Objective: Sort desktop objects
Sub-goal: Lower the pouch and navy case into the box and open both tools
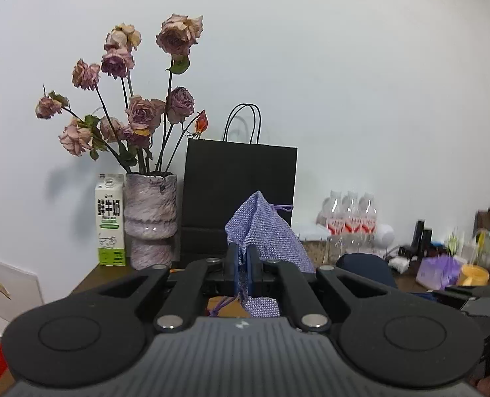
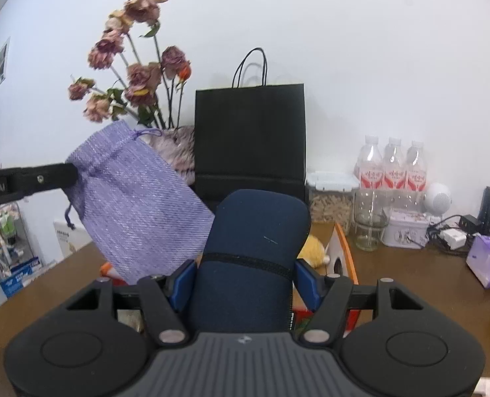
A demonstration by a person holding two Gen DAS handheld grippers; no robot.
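brown desk (image 2: 410, 274) against white wall (image 1: 344, 66), left gripper (image 1: 244, 264) pinching lilac pouch (image 1: 265, 228), right gripper (image 2: 245, 279) clamping navy case (image 2: 255, 248)

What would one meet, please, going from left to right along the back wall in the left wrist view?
Milk carton → vase of dried roses → black paper bag → three water bottles.

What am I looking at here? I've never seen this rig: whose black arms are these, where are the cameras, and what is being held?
No robot: a person holds two hand grippers, each with a fisheye camera looking along its fingers. In the left camera's picture, the left gripper is shut on a purple pouch. In the right camera's picture, the right gripper clamps a dark blue case. On the wooden desk stand a vase of dried roses, a milk carton, a black paper bag and water bottles.
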